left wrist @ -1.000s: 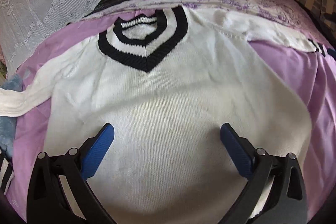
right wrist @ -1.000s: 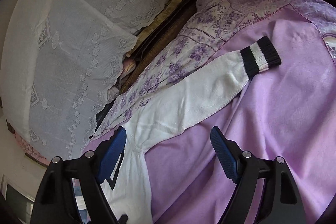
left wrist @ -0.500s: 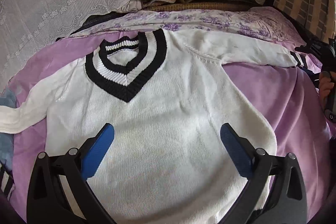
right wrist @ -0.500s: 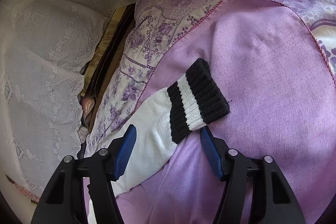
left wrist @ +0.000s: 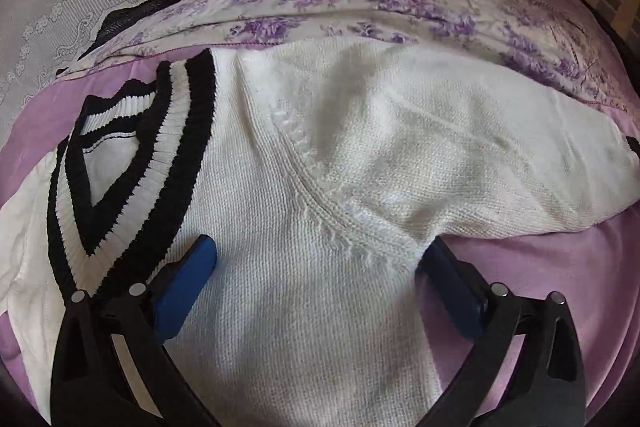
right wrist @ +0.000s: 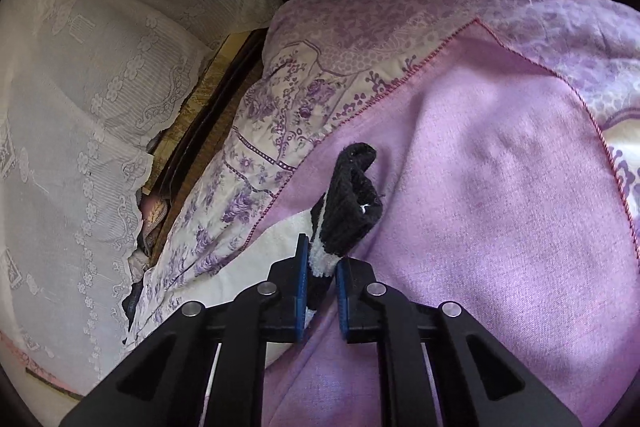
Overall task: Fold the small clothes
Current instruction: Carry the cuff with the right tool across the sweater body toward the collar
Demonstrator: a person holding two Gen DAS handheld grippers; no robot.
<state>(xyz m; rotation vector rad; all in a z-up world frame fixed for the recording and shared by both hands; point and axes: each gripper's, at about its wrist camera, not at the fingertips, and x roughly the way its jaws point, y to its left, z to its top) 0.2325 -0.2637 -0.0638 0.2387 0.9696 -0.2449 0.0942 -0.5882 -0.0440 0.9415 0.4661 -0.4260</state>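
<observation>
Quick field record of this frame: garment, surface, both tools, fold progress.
garment: white knit sweater, black-striped V-neck, lying flat, front up
surface: purple bedspread with a floral border
left tool: open, fingers spread over the sweater by the armpit seam, gripping nothing
right tool: jaws have just been closing; shut on the striped sleeve cuff, cuff bunched and lifted
fold progress: no fold made yet; sleeve extends sideways

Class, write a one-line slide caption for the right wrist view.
Right hand-held gripper pinches the sweater's black-and-white cuff above the purple bedspread.
</observation>
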